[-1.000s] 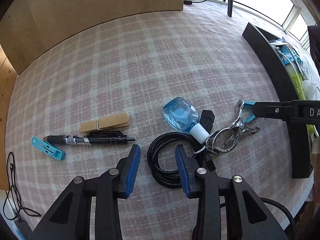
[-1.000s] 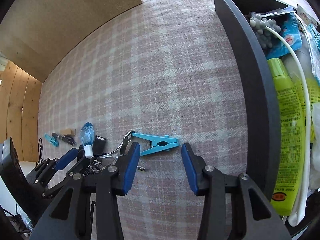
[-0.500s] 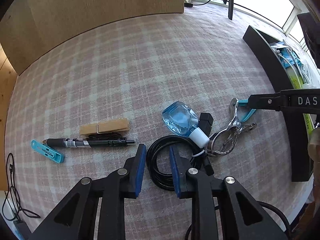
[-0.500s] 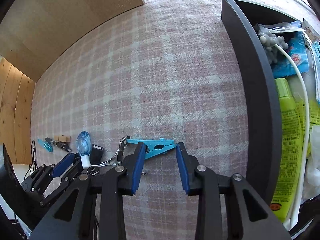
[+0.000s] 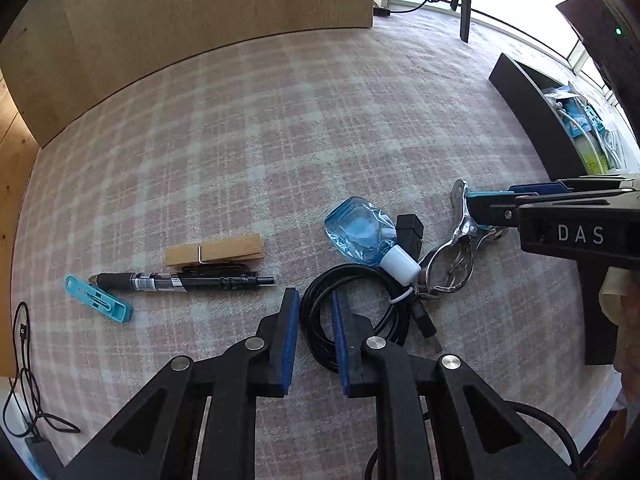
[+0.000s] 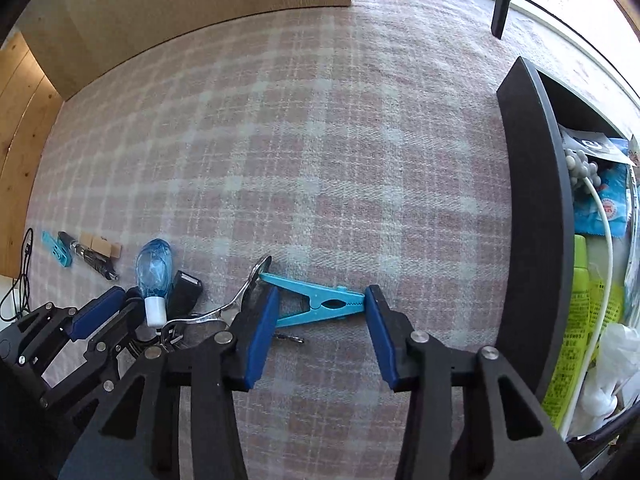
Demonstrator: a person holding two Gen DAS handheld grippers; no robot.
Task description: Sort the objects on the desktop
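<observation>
My left gripper [image 5: 315, 322] is closing around one side of the coiled black cable [image 5: 352, 316] so it lifts as a bundle. My right gripper [image 6: 320, 320] is opening around the blue clip [image 6: 320, 304], near the bin [image 6: 532, 208].

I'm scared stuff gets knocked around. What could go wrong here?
The left gripper is closing on the black cable, whose coil touches the little blue bottle and metal clip, so lifting may drag them. The right gripper, opening around the blue clip, might nudge that metal clip.
</observation>
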